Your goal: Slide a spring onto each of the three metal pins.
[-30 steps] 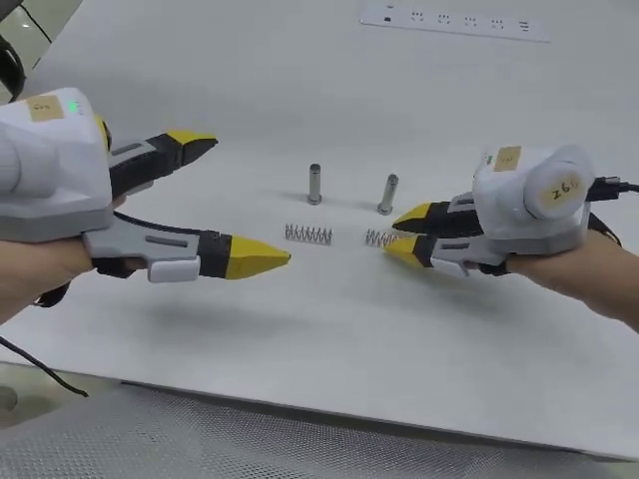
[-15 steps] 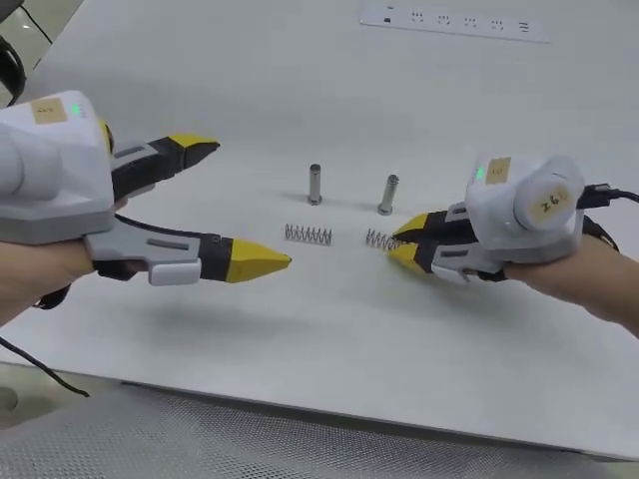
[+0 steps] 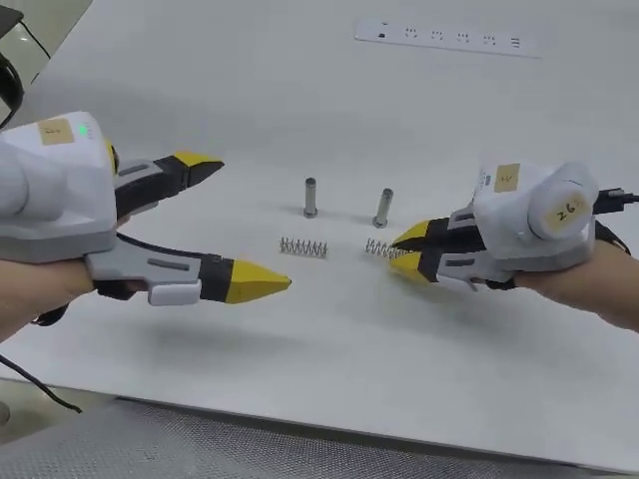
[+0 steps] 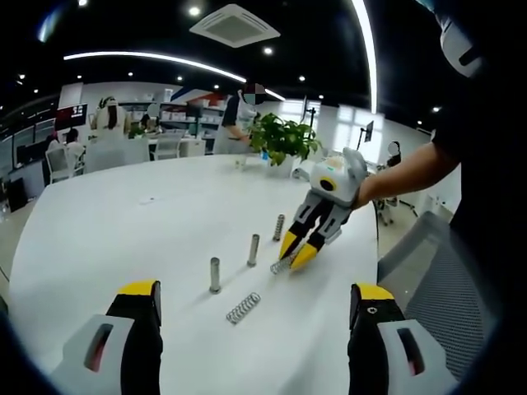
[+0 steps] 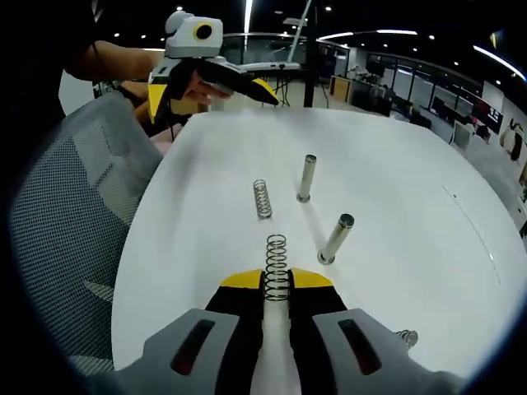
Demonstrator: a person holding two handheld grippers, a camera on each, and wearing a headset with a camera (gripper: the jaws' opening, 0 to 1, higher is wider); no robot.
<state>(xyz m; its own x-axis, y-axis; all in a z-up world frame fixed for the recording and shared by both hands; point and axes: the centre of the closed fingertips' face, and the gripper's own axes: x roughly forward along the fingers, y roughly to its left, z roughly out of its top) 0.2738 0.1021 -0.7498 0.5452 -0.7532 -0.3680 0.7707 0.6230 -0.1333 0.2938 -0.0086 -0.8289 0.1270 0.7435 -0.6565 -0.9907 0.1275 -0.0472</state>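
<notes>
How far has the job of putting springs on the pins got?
Done: perhaps one; the third pin looks ribbed, as if sprung, but too small to confirm. In hand: the right gripper is shut on one spring. Left: the left pin and right pin stand bare, a loose spring lies untouched, the left gripper open.

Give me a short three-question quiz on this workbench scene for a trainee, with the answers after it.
1. True or false: the left tool has its jaws wide apart with nothing between them.
2. What is the right tool clamped on? A, a small coiled steel spring; B, a pin; C, nothing.
3. How many upright grey metal pins stand on the white table in the left gripper view?

Key: 1 true; 2 A; 3 three.
</notes>
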